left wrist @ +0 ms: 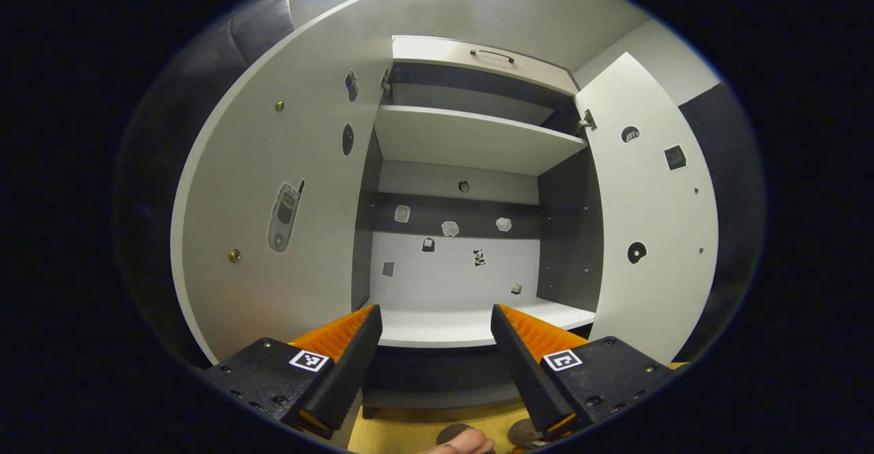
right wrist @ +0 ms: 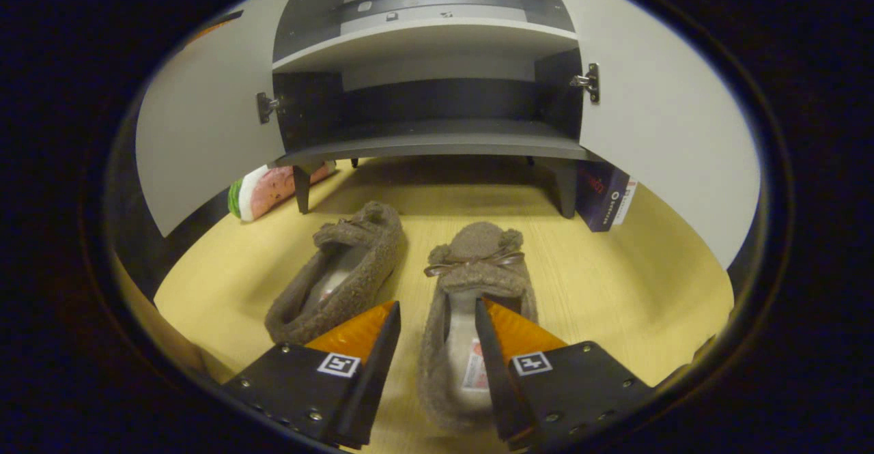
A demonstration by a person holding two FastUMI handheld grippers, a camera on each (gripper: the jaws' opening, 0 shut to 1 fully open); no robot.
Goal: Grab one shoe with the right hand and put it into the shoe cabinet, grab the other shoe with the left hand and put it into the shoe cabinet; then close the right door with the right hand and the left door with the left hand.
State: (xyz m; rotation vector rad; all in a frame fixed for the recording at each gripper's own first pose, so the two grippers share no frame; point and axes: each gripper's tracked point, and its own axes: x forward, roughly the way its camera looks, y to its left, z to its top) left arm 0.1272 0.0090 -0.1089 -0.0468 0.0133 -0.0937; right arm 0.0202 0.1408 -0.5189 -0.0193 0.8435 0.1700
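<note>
We saw right gripper [right wrist: 437, 331] jaws open over right shoe [right wrist: 471, 290] lower centre, left gripper [left wrist: 433, 334] jaws open, empty, facing open shoe cabinet [left wrist: 478, 140], left shoe [right wrist: 341, 270] beside.

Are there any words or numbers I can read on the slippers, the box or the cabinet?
None can be read.
Dark box beside the cabinet leg: print too small and blurred.
Tag inside the right slipper: blurred.
Stickers in the shoe cabinet: pictures, no words.
Square markers on the right gripper: patterns, not letters.
</note>
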